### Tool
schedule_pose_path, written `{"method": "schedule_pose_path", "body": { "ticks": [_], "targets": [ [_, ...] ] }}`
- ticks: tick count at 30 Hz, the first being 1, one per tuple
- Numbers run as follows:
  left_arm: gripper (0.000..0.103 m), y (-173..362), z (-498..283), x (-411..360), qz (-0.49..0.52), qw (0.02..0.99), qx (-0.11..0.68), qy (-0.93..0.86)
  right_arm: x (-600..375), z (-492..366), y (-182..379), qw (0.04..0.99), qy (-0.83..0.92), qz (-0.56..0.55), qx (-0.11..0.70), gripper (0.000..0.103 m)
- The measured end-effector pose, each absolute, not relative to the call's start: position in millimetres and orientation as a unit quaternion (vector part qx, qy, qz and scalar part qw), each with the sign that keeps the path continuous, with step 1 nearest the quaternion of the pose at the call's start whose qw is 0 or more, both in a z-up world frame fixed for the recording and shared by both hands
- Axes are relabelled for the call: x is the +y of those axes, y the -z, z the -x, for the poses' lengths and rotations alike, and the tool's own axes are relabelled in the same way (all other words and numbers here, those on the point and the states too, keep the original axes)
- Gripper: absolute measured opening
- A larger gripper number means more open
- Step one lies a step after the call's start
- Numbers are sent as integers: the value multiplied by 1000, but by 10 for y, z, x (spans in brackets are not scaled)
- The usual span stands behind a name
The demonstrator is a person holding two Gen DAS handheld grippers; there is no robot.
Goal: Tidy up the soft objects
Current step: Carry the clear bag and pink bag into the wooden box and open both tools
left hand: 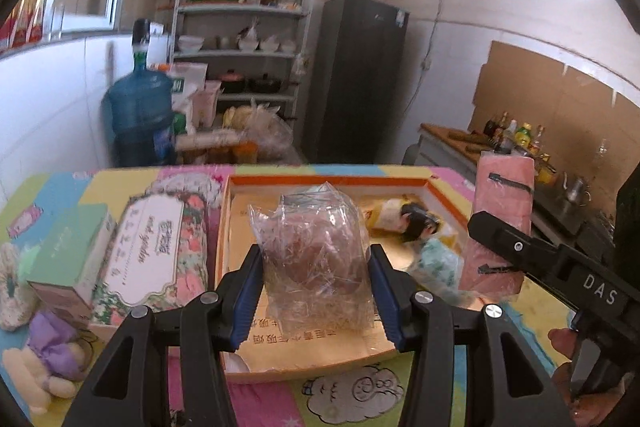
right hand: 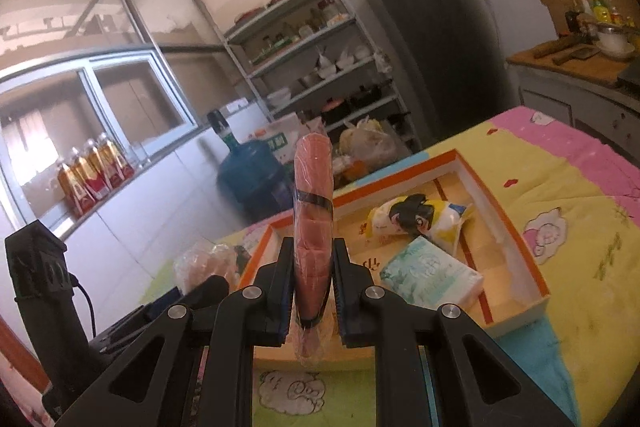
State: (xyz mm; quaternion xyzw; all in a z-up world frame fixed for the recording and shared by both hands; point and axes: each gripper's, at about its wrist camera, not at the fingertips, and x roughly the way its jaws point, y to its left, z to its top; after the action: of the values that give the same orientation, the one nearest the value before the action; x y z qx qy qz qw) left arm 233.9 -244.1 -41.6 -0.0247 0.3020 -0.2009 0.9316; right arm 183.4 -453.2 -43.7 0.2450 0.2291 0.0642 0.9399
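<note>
Two claws: both loaded, each carrying one soft item above the orange-rimmed box (left hand: pixel 430 187) on the desk (right hand: pixel 580 195).
Left claw (left hand: pixel 316 281): we see it closed on a crinkled clear bag (left hand: pixel 316 251) with a brownish soft item inside, held over the box.
Right claw (right hand: pixel 312 277): closed tight on a pink folded cloth pack (right hand: pixel 313 195), upright, at the box's near edge.
Handling: we judge both light, compliant and slippery in film; grip mid-body, moderate squeeze.
Appearance: pack is salmon-pink, plastic-wrapped, with black bands.
Box contents: cartoon-print pouch (right hand: pixel 420 217) and tissue pack (right hand: pixel 432 273), touching.
Outside the box: plush toy (left hand: pixel 48 359) and floral pack (left hand: pixel 156 247) to its left.
</note>
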Motion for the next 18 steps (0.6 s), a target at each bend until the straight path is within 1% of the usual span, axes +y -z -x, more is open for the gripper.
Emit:
{"method": "schedule_pose_path", "body": {
  "ticks": [10, 18],
  "targets": [
    [52, 713, -2617, -2454, 30, 920, 347, 178, -4477, -2239, 667, 926, -67, -249, 277, 19],
    [52, 761, -2619, -2531, 11, 924, 343, 170, -4448, -2358, 802, 921, -61, -244, 298, 19]
  ]
}}
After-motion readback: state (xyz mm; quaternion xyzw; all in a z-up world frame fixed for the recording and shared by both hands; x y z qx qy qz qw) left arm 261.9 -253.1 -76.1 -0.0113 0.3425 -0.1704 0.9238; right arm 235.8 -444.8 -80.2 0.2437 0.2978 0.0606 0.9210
